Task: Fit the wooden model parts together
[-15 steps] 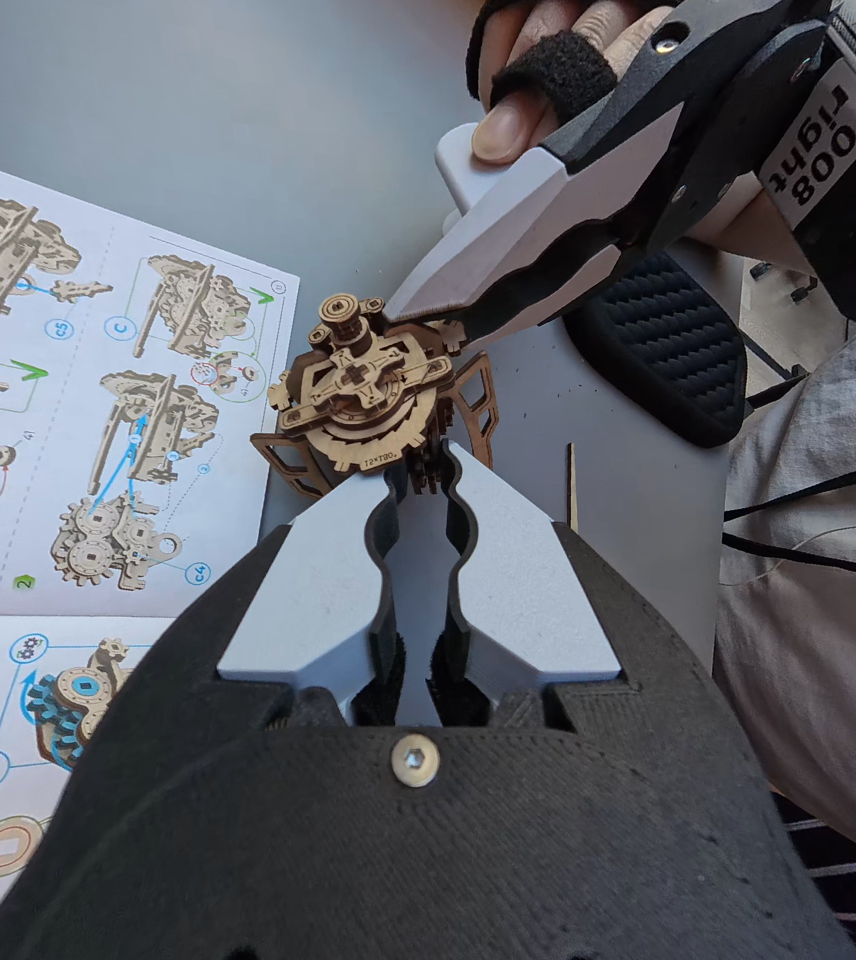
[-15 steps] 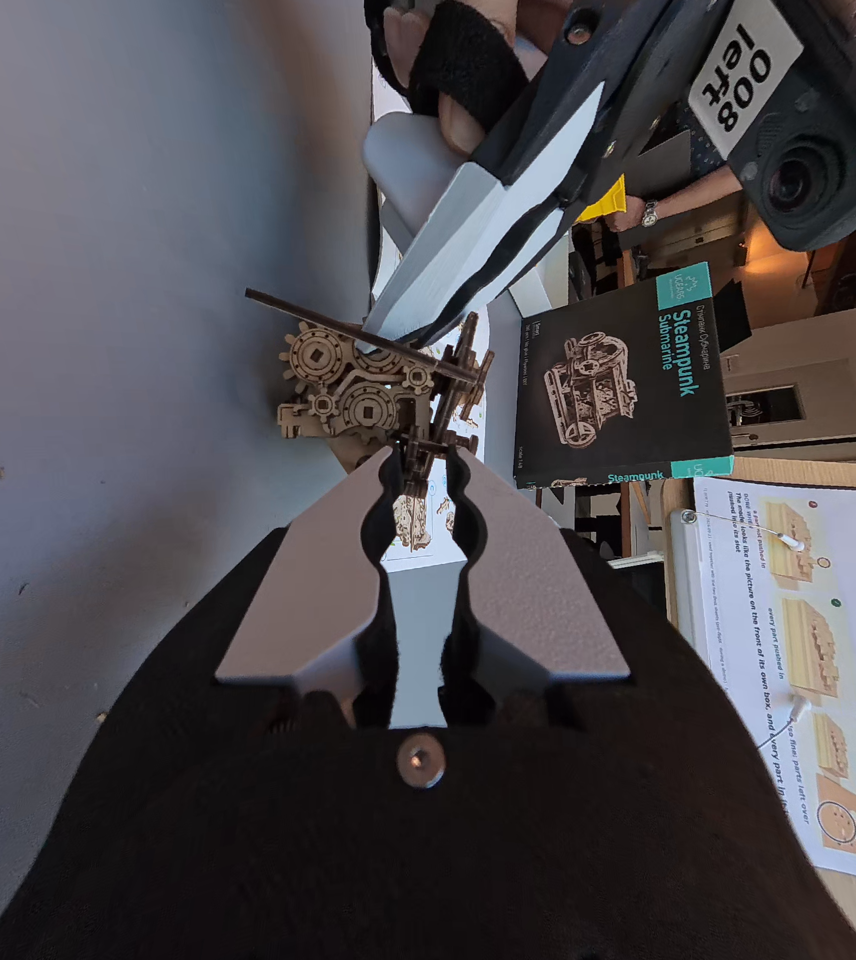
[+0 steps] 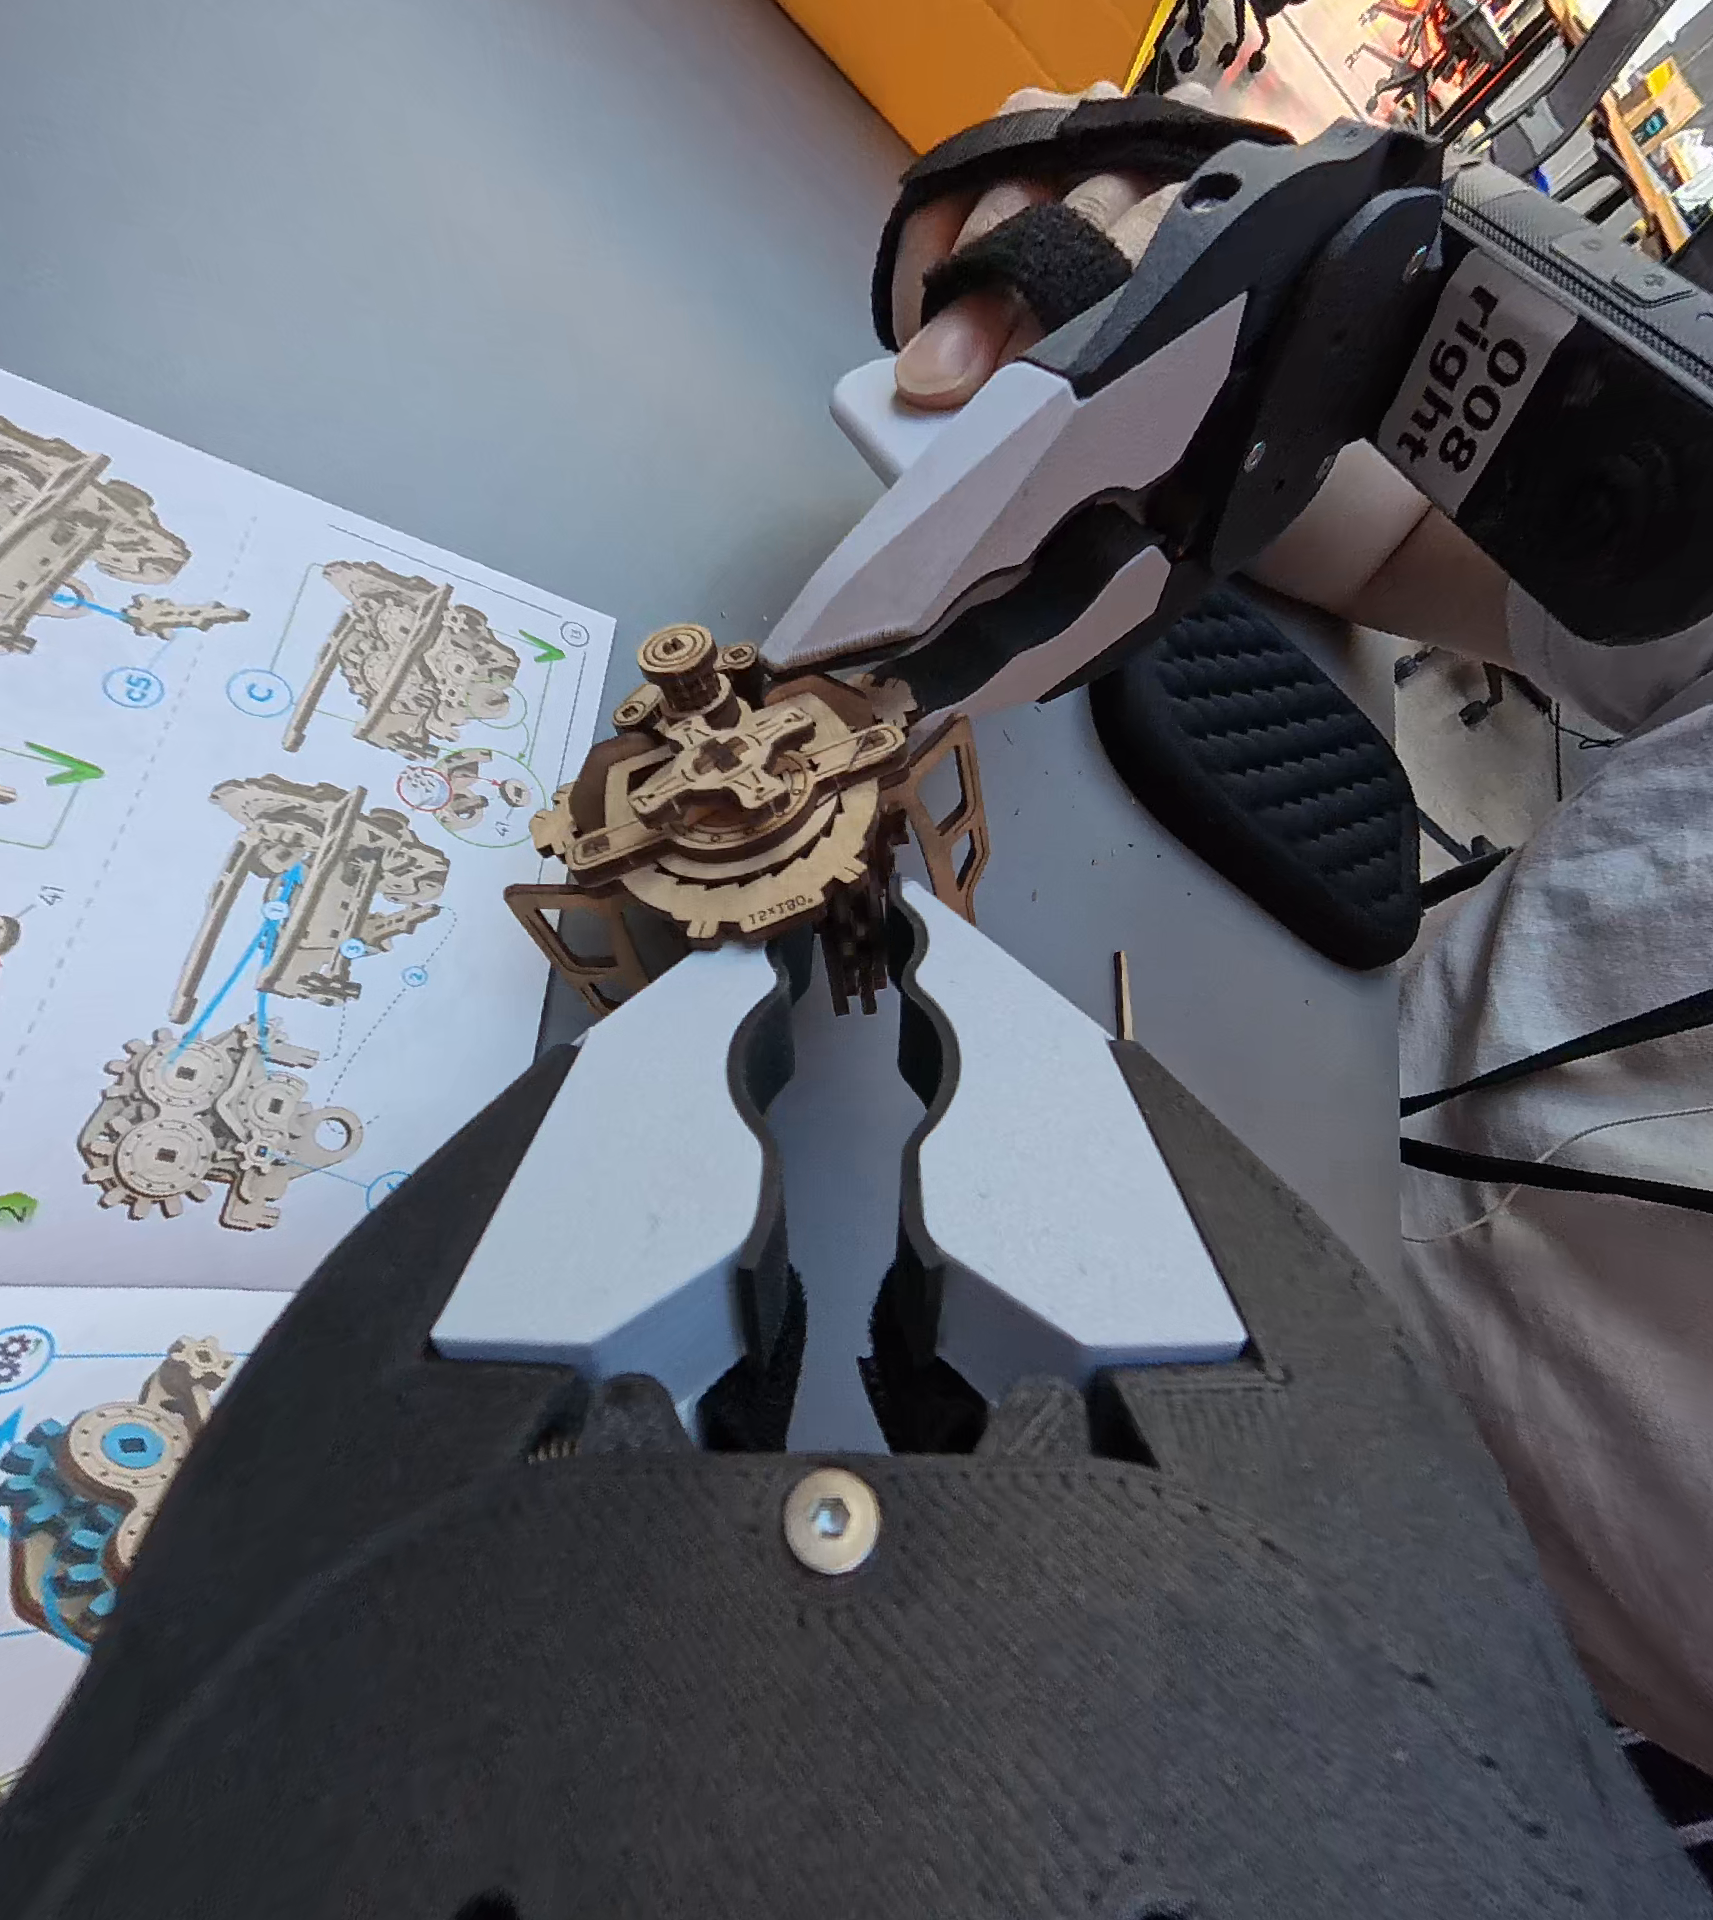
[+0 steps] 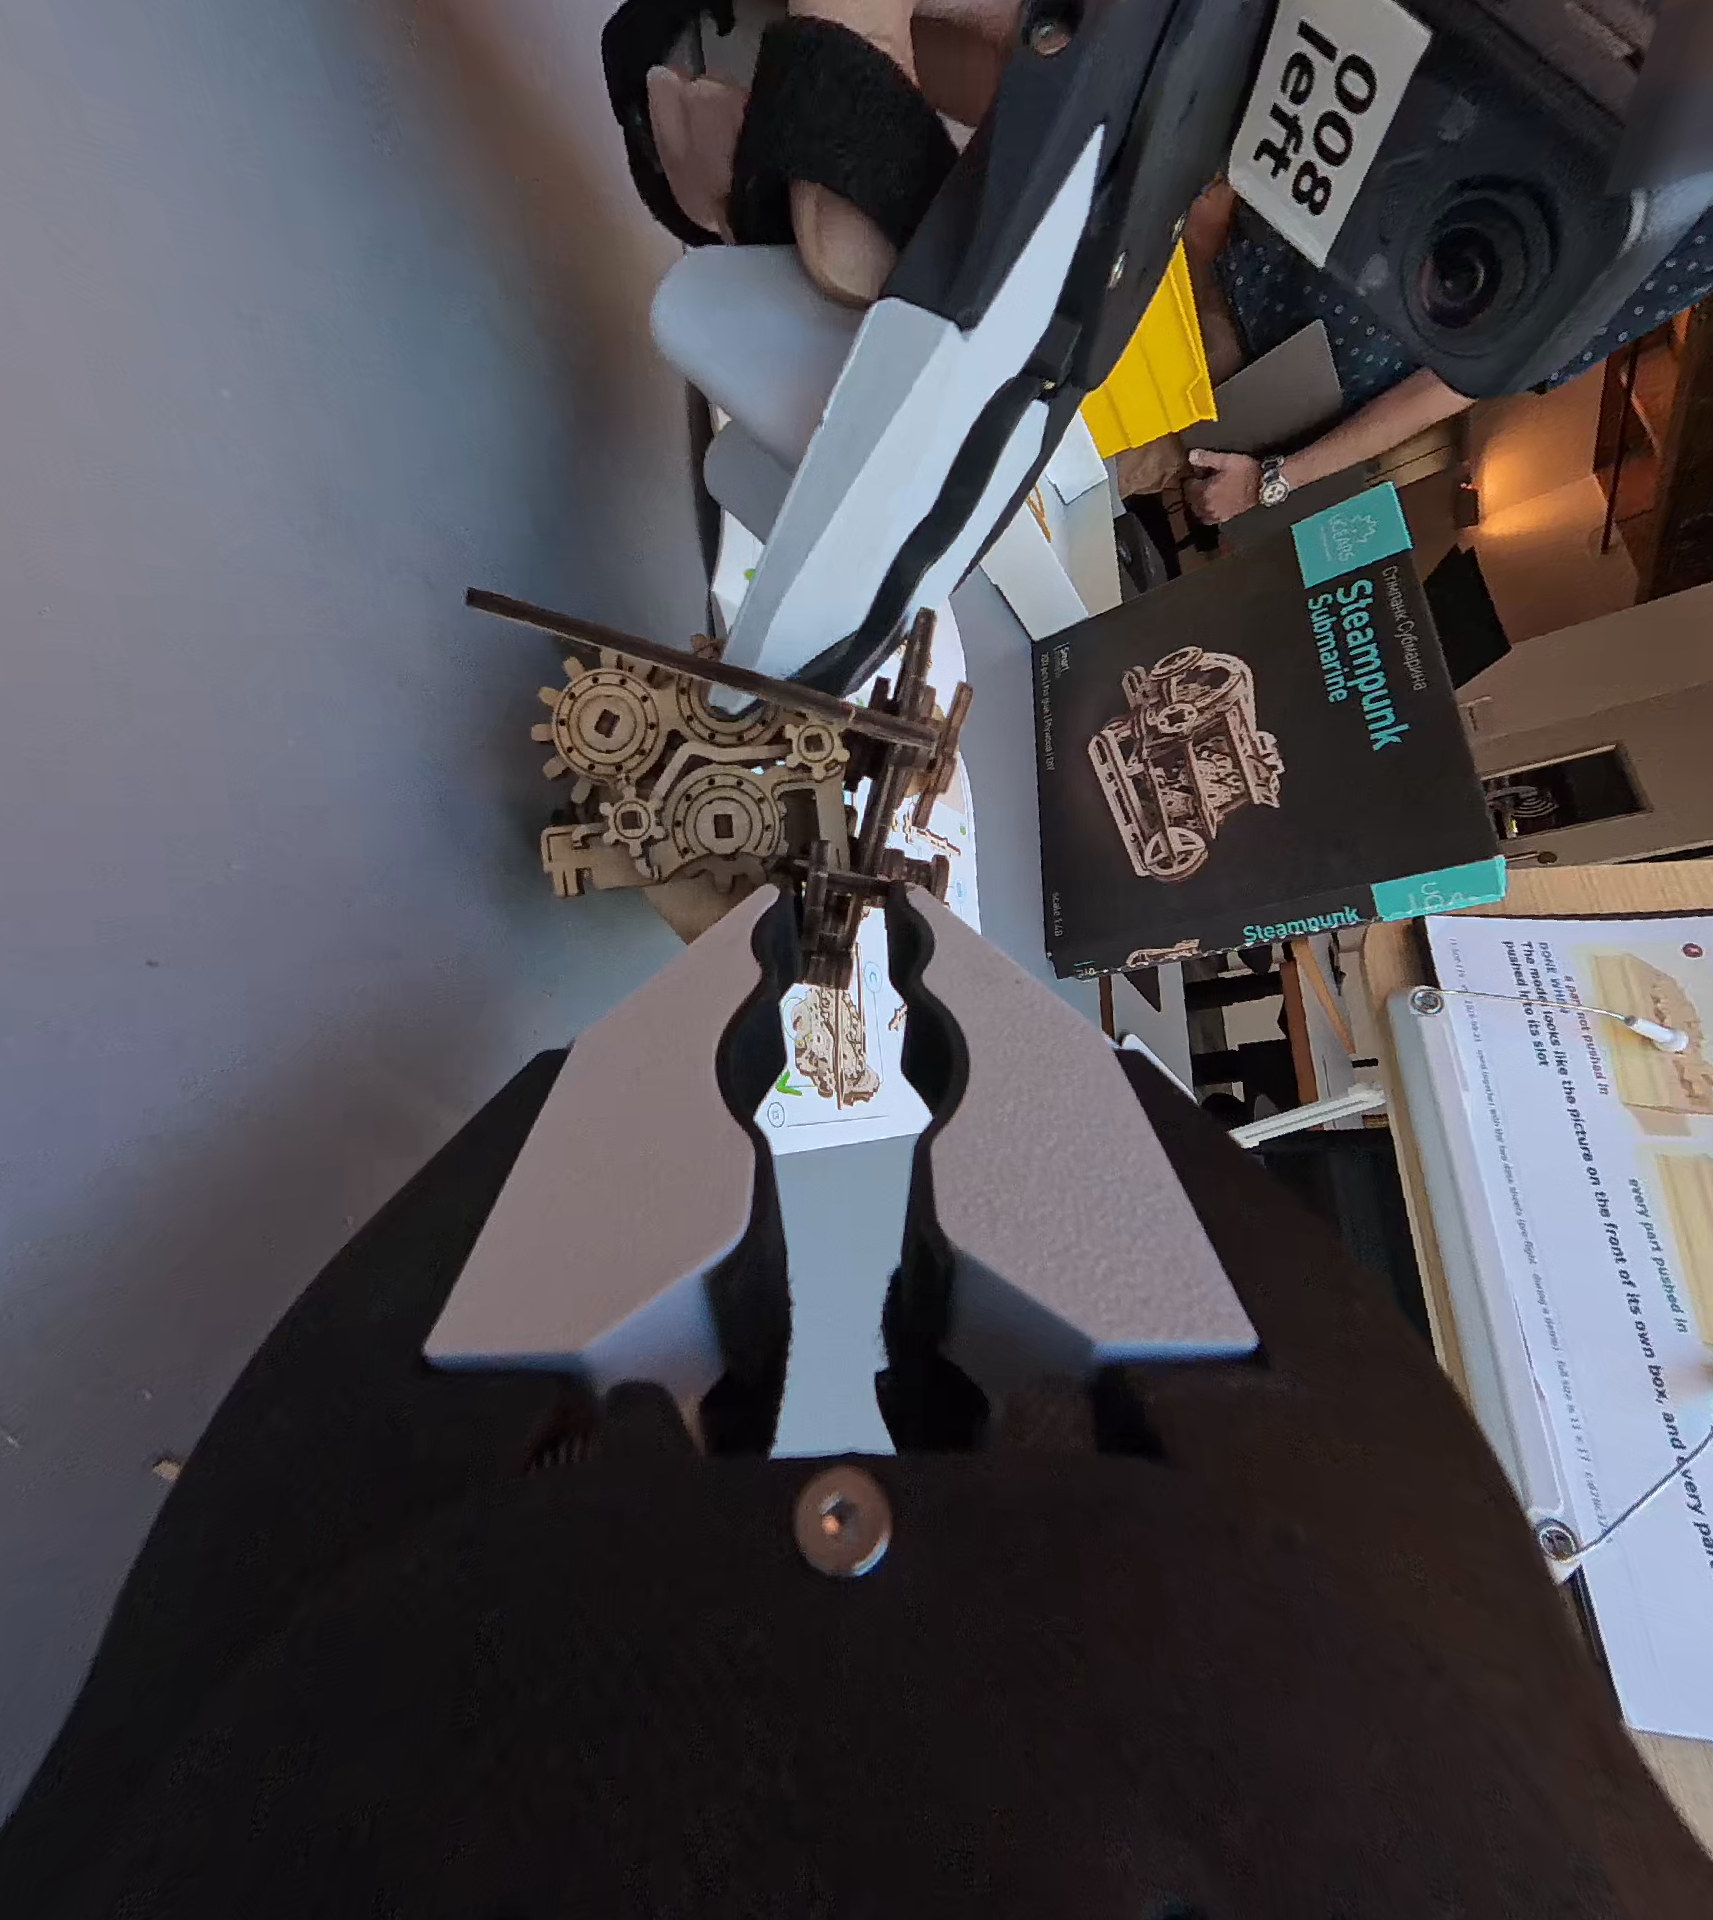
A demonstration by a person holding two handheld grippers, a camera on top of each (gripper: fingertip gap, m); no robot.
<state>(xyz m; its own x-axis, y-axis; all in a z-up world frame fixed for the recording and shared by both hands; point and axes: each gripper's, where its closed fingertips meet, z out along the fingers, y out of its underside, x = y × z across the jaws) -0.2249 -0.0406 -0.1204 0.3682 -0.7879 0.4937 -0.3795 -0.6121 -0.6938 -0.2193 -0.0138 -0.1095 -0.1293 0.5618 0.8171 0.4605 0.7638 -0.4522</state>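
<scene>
The model hangs above the table, straight ahead of the left gripper, whose jaws clamp its lower stack of plates at the tips; the right gripper comes in from the far side, jaws nipped on the upper rim. The thin frame plate runs crosswise between both; each gripper is equally near

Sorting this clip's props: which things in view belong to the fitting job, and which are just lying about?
In the job:
wooden gear assembly, gripped by the left gripper and the right gripper
instruction sheet

Lying about:
black model box
clipped checklist sheet
loose wooden sliver
</scene>
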